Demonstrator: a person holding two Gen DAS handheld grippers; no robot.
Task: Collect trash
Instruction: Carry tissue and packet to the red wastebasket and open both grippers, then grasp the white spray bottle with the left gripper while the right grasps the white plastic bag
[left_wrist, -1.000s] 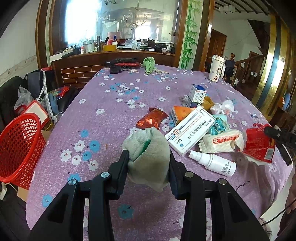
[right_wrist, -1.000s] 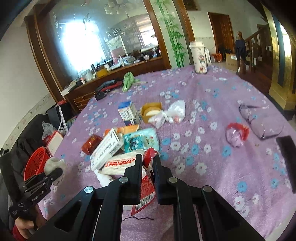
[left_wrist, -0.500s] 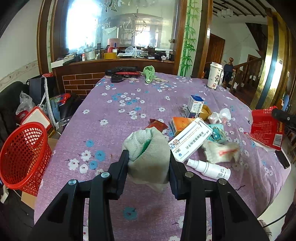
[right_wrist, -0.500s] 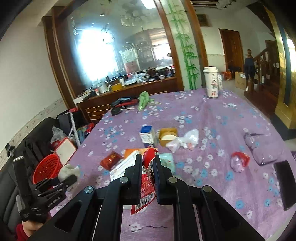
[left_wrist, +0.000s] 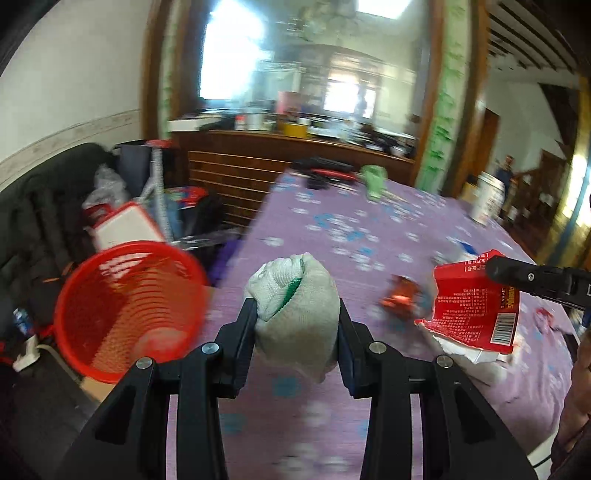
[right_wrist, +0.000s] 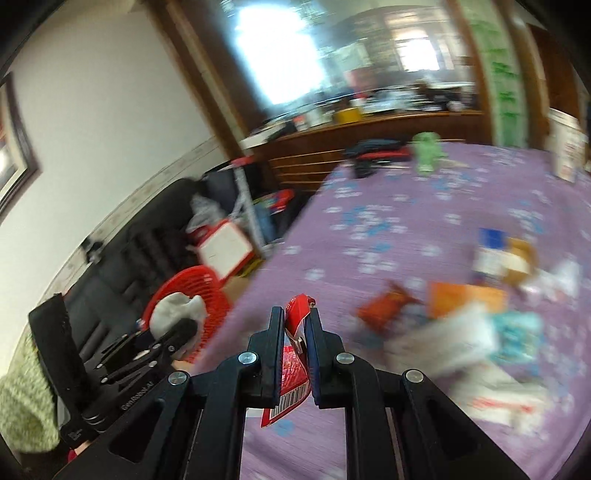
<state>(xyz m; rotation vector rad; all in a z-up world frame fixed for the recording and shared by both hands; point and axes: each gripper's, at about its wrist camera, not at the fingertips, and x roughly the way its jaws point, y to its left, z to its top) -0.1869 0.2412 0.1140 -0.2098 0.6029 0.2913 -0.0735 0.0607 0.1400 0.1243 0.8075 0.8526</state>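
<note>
So the grey cloth (left_wrist: 295, 317) sits clamped in the left tongs (left_wrist: 297, 321) near the red basket (left_wrist: 125, 310); the right tongs (right_wrist: 295, 328), nearly closed, pinch a torn red carton (right_wrist: 293, 354); nothing dropped yet, more litter (right_wrist: 465, 317) waits on the table (left_wrist: 332, 229)

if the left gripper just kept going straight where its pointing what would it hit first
Probably the purple flowered tablecloth: the left gripper, shut on a grey-white rolled cloth, points down over the table's near-left part. The red basket lies left of that line. Depth is unclear in the blur.
</note>
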